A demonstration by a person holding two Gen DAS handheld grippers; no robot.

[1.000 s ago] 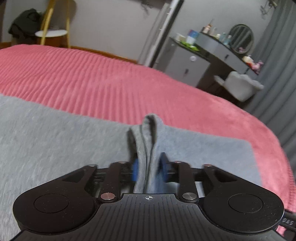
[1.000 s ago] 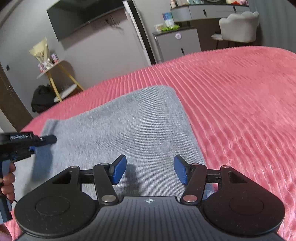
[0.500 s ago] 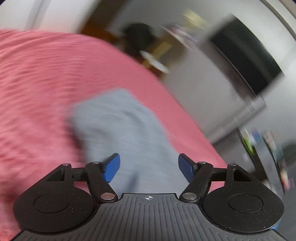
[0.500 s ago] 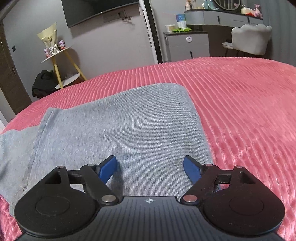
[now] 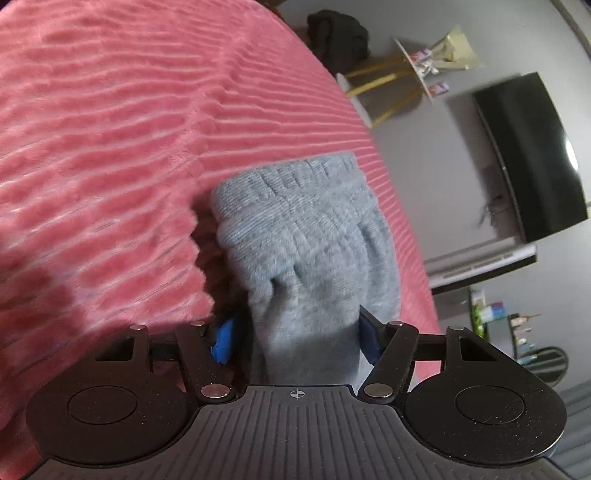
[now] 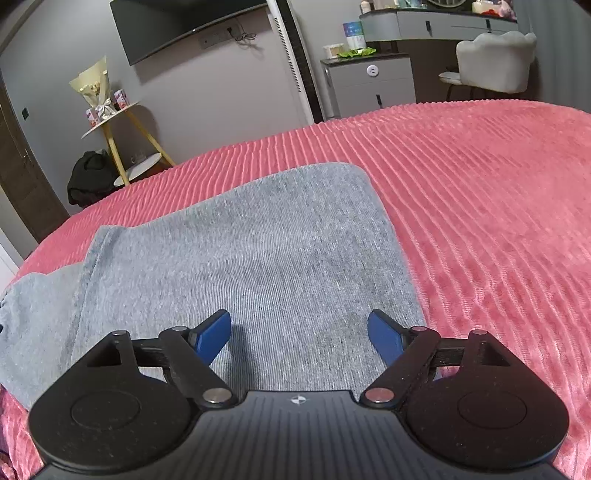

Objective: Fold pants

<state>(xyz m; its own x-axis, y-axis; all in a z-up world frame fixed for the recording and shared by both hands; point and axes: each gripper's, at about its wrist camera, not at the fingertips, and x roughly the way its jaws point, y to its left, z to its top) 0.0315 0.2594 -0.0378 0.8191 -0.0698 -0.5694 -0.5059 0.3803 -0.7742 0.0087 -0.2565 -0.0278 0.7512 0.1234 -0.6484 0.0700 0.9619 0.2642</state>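
Observation:
The grey pants [image 6: 243,258] lie partly folded on the pink ribbed bedspread [image 6: 480,192], with a second layer sticking out at the left [image 6: 33,317]. My right gripper [image 6: 299,336] is open and empty, hovering just above the folded cloth. In the left wrist view a bunched end of the grey pants with its ribbed band [image 5: 306,236] sits between the blue pads of my left gripper [image 5: 295,339]. The jaws stand wide apart around the cloth and do not pinch it.
The pink bedspread [image 5: 96,147] spreads to the left of the pants end. Past the bed stand a yellow-legged side table [image 6: 110,122], a wall TV [image 6: 177,22], a grey cabinet [image 6: 369,85] and a white chair [image 6: 495,62].
My left gripper let go of the pinched fold, opened, swung round and now has a bunched pants end between its open jaws. My right gripper opened a little wider and barely moved.

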